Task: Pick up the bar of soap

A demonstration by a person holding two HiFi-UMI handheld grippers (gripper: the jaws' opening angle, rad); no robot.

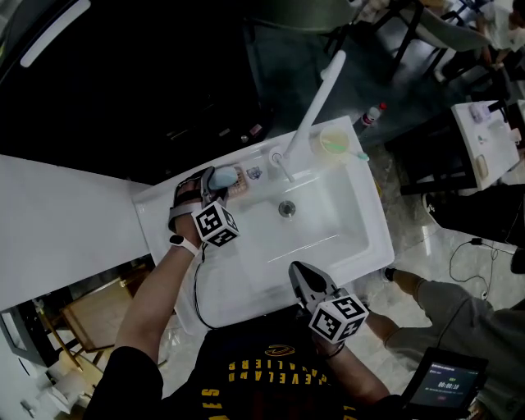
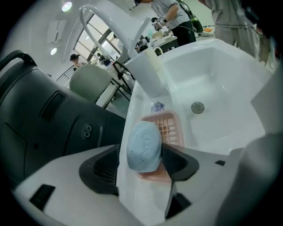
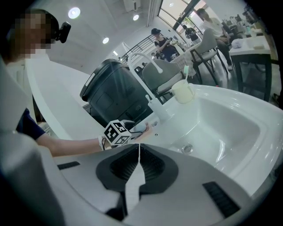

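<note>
Left gripper view: left gripper (image 2: 140, 160) clamps oval speckled blue soap (image 2: 143, 145) over pink gridded dish (image 2: 171, 126); right gripper (image 3: 139, 160) closed.

An open workroom or demo lab, not a home bathroom: the white sink (image 1: 361, 246) stands free on a glossy floor (image 1: 410, 217), with a cable (image 1: 461, 258) trailing beside it. Beyond the sink are a grey chair (image 2: 88, 81) and white benches (image 3: 256, 44) where people (image 3: 161, 42) work, under tall windows (image 2: 90, 42) and ceiling spotlights (image 3: 74, 12).
</note>
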